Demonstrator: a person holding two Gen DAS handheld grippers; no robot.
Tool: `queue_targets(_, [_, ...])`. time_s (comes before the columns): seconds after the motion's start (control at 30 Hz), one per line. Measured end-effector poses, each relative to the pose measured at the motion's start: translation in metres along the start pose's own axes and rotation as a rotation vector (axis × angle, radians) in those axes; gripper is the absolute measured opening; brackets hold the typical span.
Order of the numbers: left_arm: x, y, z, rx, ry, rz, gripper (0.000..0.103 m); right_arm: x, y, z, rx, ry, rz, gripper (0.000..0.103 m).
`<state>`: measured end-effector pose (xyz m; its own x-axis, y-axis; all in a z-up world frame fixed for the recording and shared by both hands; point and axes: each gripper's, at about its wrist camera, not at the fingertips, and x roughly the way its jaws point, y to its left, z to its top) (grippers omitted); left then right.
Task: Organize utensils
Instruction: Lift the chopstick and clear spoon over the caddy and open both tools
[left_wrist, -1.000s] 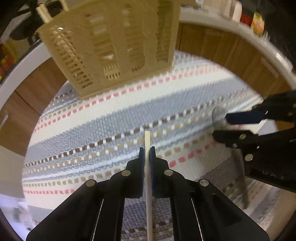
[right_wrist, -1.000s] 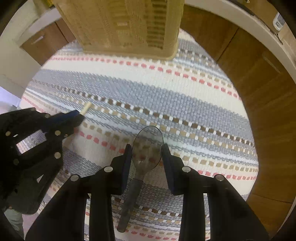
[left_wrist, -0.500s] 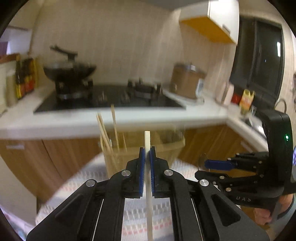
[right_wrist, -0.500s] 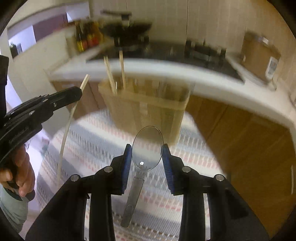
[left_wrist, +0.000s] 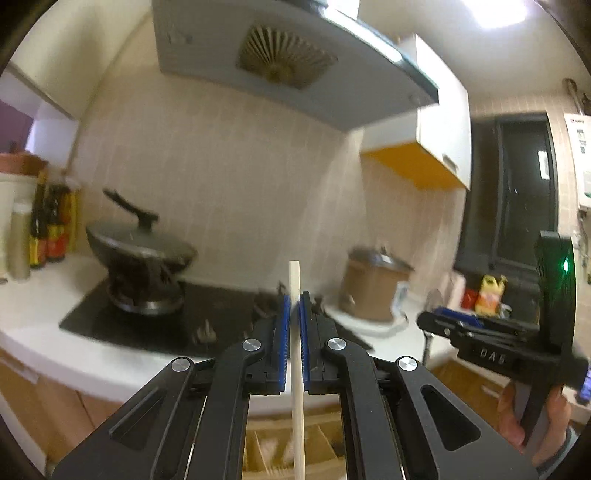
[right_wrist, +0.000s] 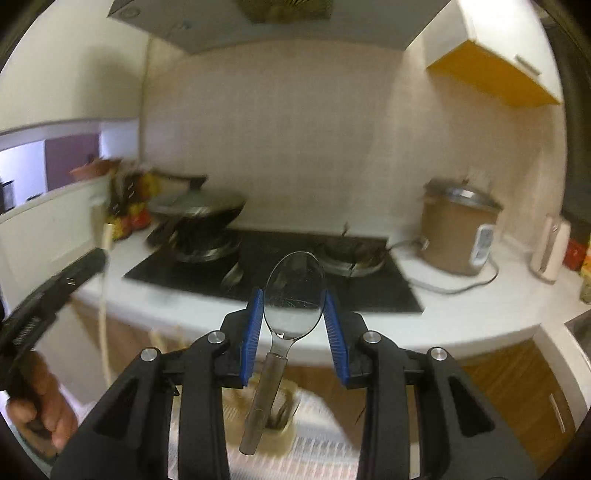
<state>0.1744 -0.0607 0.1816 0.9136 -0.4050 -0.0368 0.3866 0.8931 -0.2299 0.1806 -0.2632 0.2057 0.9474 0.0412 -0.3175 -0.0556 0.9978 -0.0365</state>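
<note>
My left gripper (left_wrist: 294, 299) is shut on a pale wooden chopstick (left_wrist: 297, 369) that stands upright between its blue pads, tip above them. My right gripper (right_wrist: 294, 295) is shut on the bowl of a clear plastic spoon (right_wrist: 293, 291), whose handle hangs down between the arms. Both are raised, facing the kitchen counter. The beige slatted utensil basket (left_wrist: 325, 446) shows low behind the left gripper's arms; in the right wrist view the basket (right_wrist: 275, 424) sits on the striped mat, largely hidden. The right gripper (left_wrist: 432, 321) appears at the right of the left wrist view, the left gripper (right_wrist: 98, 256) at the left of the right wrist view.
A white counter (right_wrist: 461, 317) carries a black hob (right_wrist: 280, 269) with a lidded wok (left_wrist: 136, 247), a brown rice cooker (right_wrist: 458, 229) and bottles (left_wrist: 51, 229). Wooden cabinet fronts (right_wrist: 517, 391) are below, a range hood (left_wrist: 291, 62) above. A striped mat (right_wrist: 317, 454) lies underneath.
Both grippers have risen and tipped up from facing the striped mat to facing the counter and wall. The chopstick and spoon stay gripped. The basket has dropped to the bottom of both views.
</note>
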Motion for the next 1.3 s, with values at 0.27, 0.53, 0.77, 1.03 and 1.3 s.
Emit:
queue_targets(0.27, [0.028,0.013,-0.023,-0.004,-0.137,0.146,0.003,0.031,0.004,-0.032,-0.017,-0.178,-0.068,0.030])
queue_targets(0.53, [0.046,0.024,-0.055,0.024,-0.149,0.209,0.004,0.049,0.013,-0.057,-0.035,-0.192,-0.072,0.030])
queue_targets(0.77, [0.049,0.034,-0.067,0.010,-0.158,0.231,0.004,0.049,0.028,-0.074,-0.089,-0.214,-0.090,0.030])
queue_targets(1.03, [0.050,0.037,-0.079,0.021,-0.116,0.222,0.004,0.056,0.029,-0.087,-0.102,-0.171,-0.084,0.031])
queue_targets(1.3, [0.041,0.049,-0.072,-0.040,-0.020,0.172,0.018,0.054,0.010,-0.086,-0.014,-0.067,0.007,0.031])
